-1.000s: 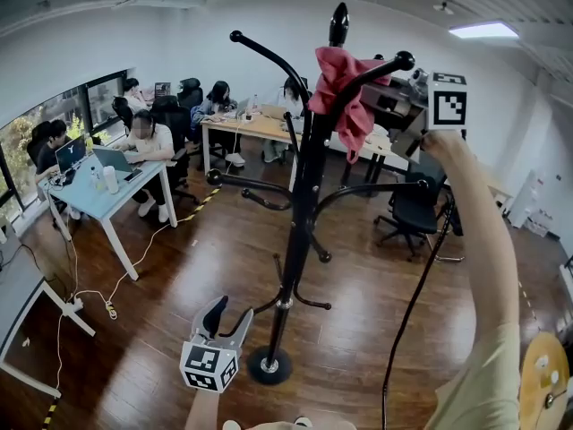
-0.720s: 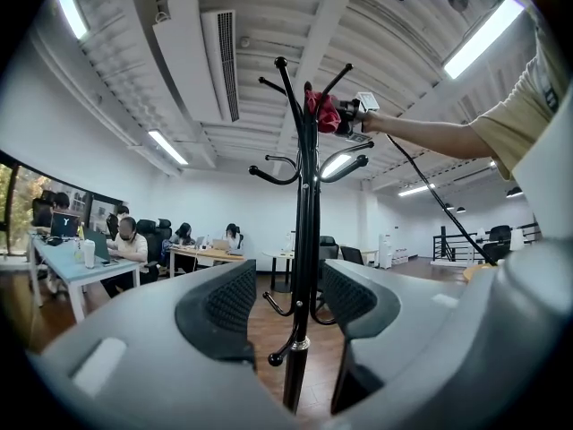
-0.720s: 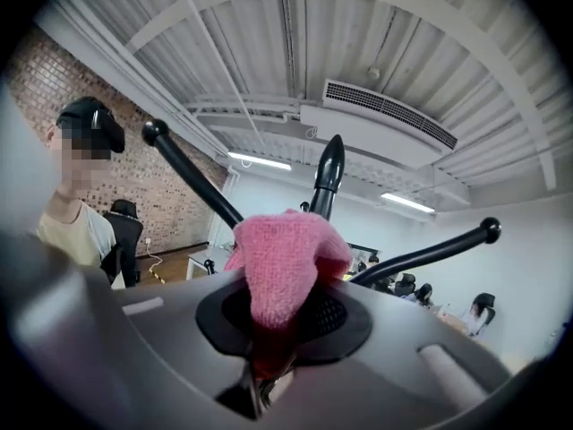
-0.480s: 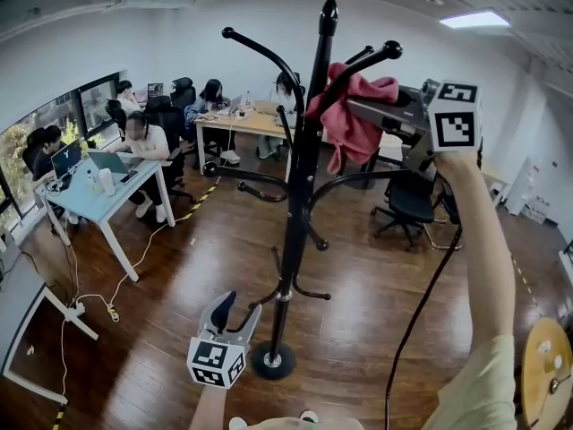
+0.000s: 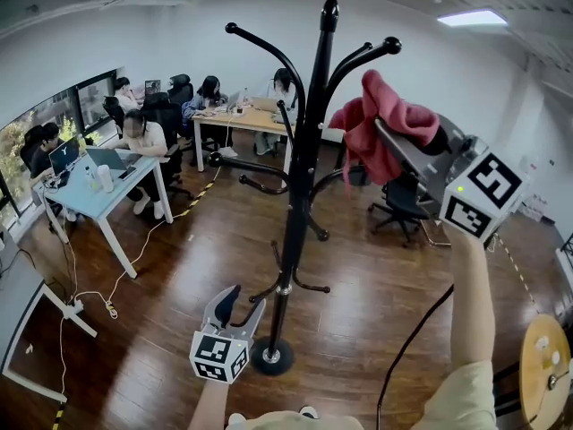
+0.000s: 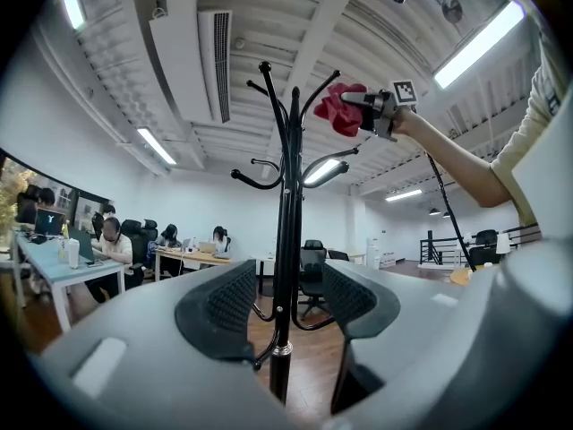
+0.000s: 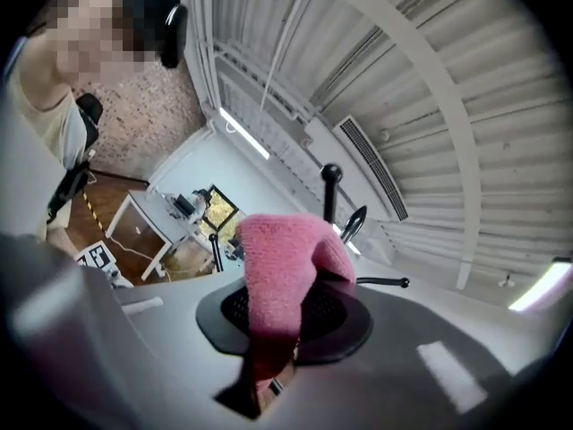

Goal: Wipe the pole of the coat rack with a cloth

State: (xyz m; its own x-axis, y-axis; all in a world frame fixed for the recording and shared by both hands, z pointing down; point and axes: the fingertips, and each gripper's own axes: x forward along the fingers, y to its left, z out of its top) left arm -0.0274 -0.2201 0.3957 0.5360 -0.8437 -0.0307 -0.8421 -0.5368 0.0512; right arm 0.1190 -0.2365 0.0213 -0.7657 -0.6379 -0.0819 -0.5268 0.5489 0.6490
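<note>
The black coat rack stands mid-room; its pole (image 5: 300,177) rises from a round base (image 5: 270,358) to a knob and curved arms. My right gripper (image 5: 394,137) is raised to the right of the upper arms, apart from the pole, shut on a pink cloth (image 5: 363,137) that bunches over its tip. In the right gripper view the cloth (image 7: 277,258) is pinched in the right gripper (image 7: 282,307), with the rack's knob (image 7: 331,179) behind. My left gripper (image 5: 240,303) is low beside the base, open. Through the left gripper (image 6: 286,303) I see the pole (image 6: 286,195) further off.
People sit at a light blue desk (image 5: 89,200) and a wooden desk (image 5: 251,128) at the back left. A black office chair (image 5: 403,209) stands behind the rack on the right. A black cable (image 5: 412,330) hangs below my right arm. The floor is dark wood.
My right gripper has carried the cloth off the rack's upper arms, rightward and lower, away from the pole. The left gripper has stayed near the base.
</note>
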